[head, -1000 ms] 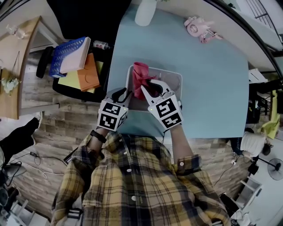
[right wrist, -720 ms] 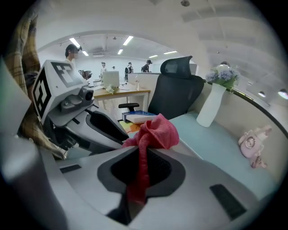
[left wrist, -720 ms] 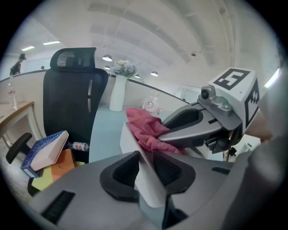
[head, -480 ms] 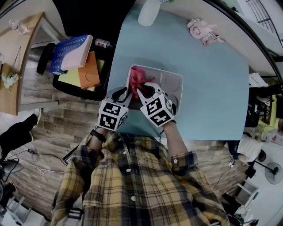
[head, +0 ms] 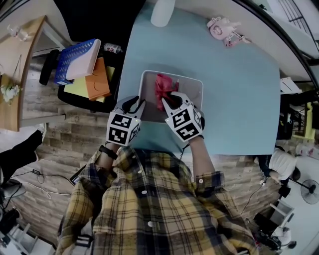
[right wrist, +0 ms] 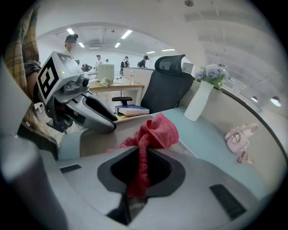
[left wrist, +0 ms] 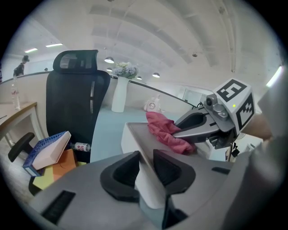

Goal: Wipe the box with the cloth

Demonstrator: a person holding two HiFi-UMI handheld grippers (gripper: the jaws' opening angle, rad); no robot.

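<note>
Moved since earlier: right gripper (head: 174, 95) and cloth (head: 163, 87) now sit lower and nearer the middle of the box (head: 193, 92), off its left wall. Left gripper (head: 138, 102) keeps its place.

- Left of box: black chair (head: 70, 97) carrying a blue-and-white book (head: 79, 60), orange and yellow folders (head: 97, 82) and a small bottle (head: 113, 48).
- Left gripper: at the box's near-left corner, clenched on the left wall, which stands pinched between its jaws.
- Box: white, open-topped, on a blue table (head: 239, 99).
- Cloth: red, bunched, inside the box left of its middle.
- Right gripper: at the box's near side, jaws clamped on the cloth, with a strand running between them.
- Beyond box: white vase (head: 163, 12).
- Beyond box, to the right: pink toy (head: 222, 31).
</note>
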